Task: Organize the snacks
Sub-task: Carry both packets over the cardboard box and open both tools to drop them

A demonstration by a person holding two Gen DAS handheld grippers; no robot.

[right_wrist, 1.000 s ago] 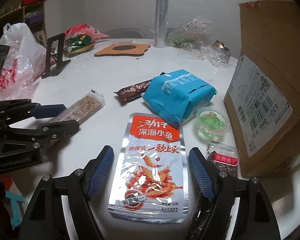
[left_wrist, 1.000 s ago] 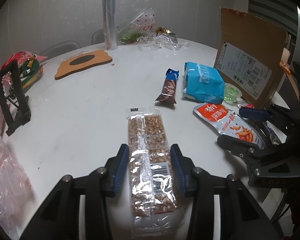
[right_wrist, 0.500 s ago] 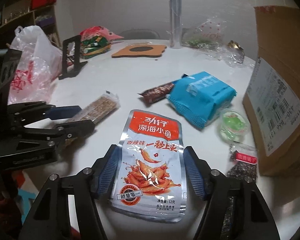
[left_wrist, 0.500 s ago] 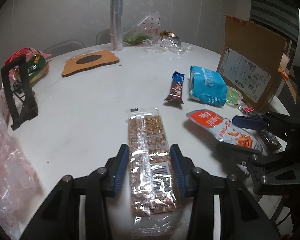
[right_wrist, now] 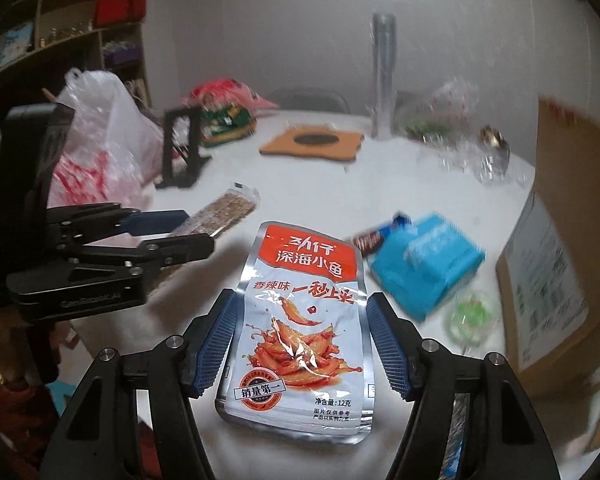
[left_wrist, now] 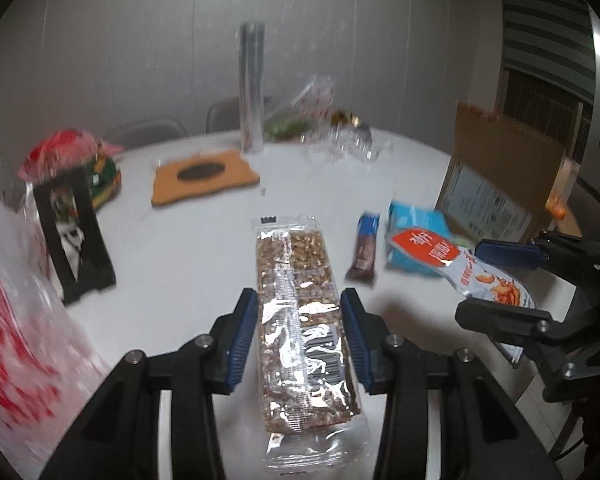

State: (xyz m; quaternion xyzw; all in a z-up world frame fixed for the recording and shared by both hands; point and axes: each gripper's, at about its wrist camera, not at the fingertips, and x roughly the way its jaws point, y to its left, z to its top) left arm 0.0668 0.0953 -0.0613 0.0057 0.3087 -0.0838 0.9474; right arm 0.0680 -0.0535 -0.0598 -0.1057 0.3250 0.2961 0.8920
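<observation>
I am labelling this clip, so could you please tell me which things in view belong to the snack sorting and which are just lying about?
Part of the job:
- nut bar, clamped in left gripper
- fish snack pouch, clamped in right gripper
- chocolate bar
- blue packet
- green jelly cup
- cardboard box

Lying about:
- cork mat
- black stand
- clear tube
- plastic bag

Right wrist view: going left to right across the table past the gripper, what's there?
White plastic bag → black stand → nut bar → fish snack pouch → blue packet → cardboard box.
</observation>
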